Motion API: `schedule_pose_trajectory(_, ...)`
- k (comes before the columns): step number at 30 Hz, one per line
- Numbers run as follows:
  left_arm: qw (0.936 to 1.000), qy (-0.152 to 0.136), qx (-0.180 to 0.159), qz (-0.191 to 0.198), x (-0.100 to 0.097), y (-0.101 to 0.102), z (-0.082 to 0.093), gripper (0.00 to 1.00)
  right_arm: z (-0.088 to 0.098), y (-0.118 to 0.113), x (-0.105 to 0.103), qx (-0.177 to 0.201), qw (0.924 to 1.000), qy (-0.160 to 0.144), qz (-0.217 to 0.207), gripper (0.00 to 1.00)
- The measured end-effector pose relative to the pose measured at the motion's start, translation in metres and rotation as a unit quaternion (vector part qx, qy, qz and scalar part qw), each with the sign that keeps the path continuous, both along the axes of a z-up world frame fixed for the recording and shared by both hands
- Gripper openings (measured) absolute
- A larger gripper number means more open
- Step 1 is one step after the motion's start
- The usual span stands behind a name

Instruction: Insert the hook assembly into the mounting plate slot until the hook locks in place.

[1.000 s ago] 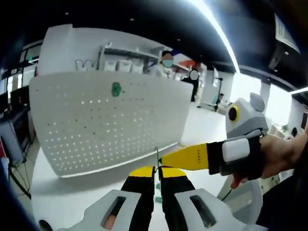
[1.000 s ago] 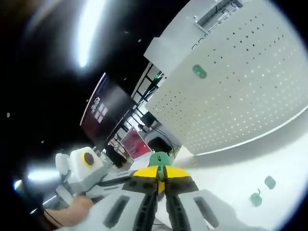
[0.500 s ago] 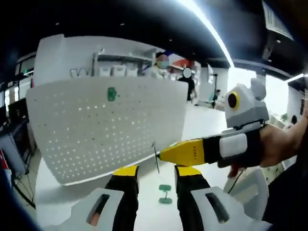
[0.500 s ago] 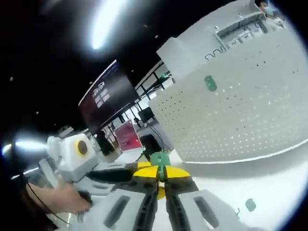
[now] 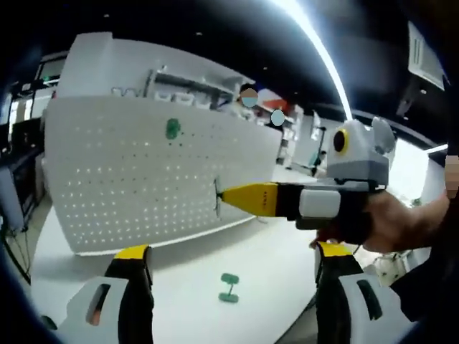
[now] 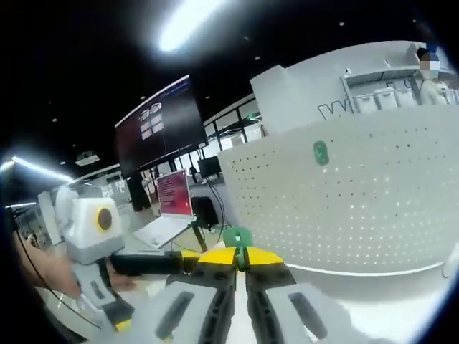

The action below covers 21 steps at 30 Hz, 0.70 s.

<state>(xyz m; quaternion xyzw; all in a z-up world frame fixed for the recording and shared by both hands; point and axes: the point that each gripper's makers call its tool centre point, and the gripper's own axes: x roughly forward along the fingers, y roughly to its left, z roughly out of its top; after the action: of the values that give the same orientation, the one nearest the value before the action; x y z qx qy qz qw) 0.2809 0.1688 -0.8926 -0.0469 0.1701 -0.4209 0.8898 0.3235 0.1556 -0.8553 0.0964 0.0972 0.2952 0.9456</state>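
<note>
Two grippers are at work, and the right gripper (image 6: 240,259) is the one that matters: its yellow-tipped jaws are pressed together on a small green plastic hook assembly (image 6: 237,237), whose head pokes up just above the tips at the lower middle of the right gripper view. In the left gripper view the same right gripper (image 5: 224,197) reaches in from the right edge, a thin wire part of the hook showing at its tip, right in front of the board.

The left gripper (image 5: 229,258) stands with its jaws spread wide and nothing between them, low in its own frame.

The white perforated mounting plate (image 6: 358,193) stands upright beyond the hook, filling the right half of the right gripper view; the hook points toward its face, its long axis roughly along the jaws. I judge the right hand clearly nearer, and the push should go straight into a slot.

One green hook (image 5: 173,130) already sits high on the plate. Another green hook piece (image 5: 229,288) lies on the white tabletop (image 5: 272,265), between the open jaws. Nothing blocks the path.
</note>
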Motion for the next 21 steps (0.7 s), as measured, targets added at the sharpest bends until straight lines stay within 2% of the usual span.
schedule_pose_trajectory(6, 0.9999, 0.006, -0.011, -0.002, -0.004, -0.003, -0.004, 1.00, 0.004, -0.006, 0.015, -0.009, 0.9995, -0.017, -0.026, 0.00)
schedule_pose_trajectory(8, 0.9999, 0.006, -0.014, 0.001, -0.004, -0.003, -0.004, 1.00, 0.006, -0.009, 0.021, 0.022, 0.9989, -0.009, -0.040, 0.00)
schedule_pose_trajectory(10, 0.9998, 0.006, -0.016, 0.007, -0.003, -0.001, -0.005, 1.00, 0.008, -0.017, 0.031, 0.011, 0.9980, -0.021, -0.058, 0.00)
schedule_pose_trajectory(15, 0.9996, -0.006, -0.016, 0.024, 0.000, 0.009, -0.002, 1.00, 0.020, -0.036, 0.056, -0.011, 0.9925, -0.059, -0.106, 0.00)
schedule_pose_trajectory(21, 0.9993, 0.007, -0.016, 0.033, 0.004, 0.018, -0.007, 1.00, 0.035, -0.056, 0.084, -0.017, 0.9825, -0.086, -0.164, 0.00)
